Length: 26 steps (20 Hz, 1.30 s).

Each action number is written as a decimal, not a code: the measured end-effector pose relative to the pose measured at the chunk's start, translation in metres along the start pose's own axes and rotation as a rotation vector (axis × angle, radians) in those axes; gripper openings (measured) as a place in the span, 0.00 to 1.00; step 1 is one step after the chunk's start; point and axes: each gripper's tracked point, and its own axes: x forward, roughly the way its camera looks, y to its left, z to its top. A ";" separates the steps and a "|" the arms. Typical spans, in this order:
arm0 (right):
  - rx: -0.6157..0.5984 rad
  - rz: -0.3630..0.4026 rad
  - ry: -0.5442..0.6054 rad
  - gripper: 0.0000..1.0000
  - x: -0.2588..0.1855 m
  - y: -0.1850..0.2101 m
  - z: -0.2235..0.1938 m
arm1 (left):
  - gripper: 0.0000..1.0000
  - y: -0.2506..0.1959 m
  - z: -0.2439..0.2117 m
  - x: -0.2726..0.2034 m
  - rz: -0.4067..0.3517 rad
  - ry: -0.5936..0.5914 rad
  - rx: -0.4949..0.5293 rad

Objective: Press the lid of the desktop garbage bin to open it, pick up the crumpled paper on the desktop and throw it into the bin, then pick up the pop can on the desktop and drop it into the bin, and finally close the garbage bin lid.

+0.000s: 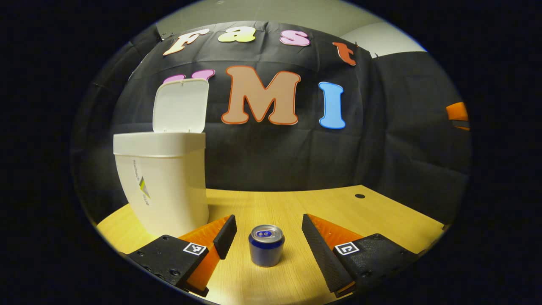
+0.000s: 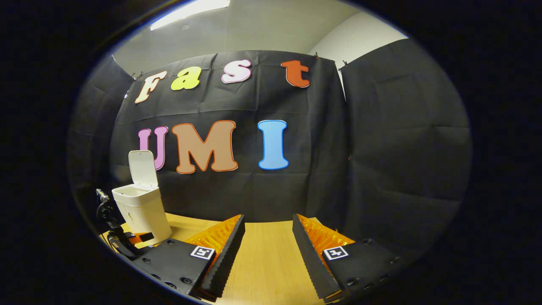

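Left gripper [image 1: 266, 237] closest to the lens in the left gripper view, fingers spread wide, nothing held. The pop can [image 1: 266, 245] stands upright on the wooden desktop [image 1: 322, 203] right between the two fingers, clear gaps on both sides, no contact. Can has a silver top with pull tab, blue band under the rim, silver body.

White garbage bin [image 1: 163, 182] sits to the can's left and a bit farther back, near the desktop's left edge. Its lid [image 1: 181, 106] is flipped up, standing roughly vertical at the back of the rim. There's a small logo on the bin's front wall. Inside of the bin can't be seen from this angle. A small dark hole [image 1: 360, 196] is in the desktop off to the right rear.

Right gripper view: right gripper [image 2: 266, 237] also spread wide, empty, bare desktop [image 2: 271, 262] between its fingers. Garbage bin [image 2: 142, 212] is far off to the left, lid [image 2: 143, 169] up. The left gripper [image 2: 127, 239] shows at the far left edge just in front of the bin, partly cut off.
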 end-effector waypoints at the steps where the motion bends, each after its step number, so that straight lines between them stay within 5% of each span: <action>1: -0.006 -0.012 0.005 0.78 -0.003 -0.006 -0.004 | 0.94 -0.001 -0.011 0.008 0.005 0.021 0.002; 13: -0.059 -0.047 0.070 0.78 -0.013 -0.018 -0.034 | 0.95 0.007 -0.093 0.060 0.034 0.209 0.037; 15: -0.062 -0.049 0.073 0.78 -0.014 -0.018 -0.033 | 0.78 0.009 -0.091 0.057 0.030 0.201 0.034; 26: 0.007 0.020 0.089 0.78 -0.031 0.009 -0.049 | 0.72 -0.004 0.078 0.016 -0.027 -0.044 0.068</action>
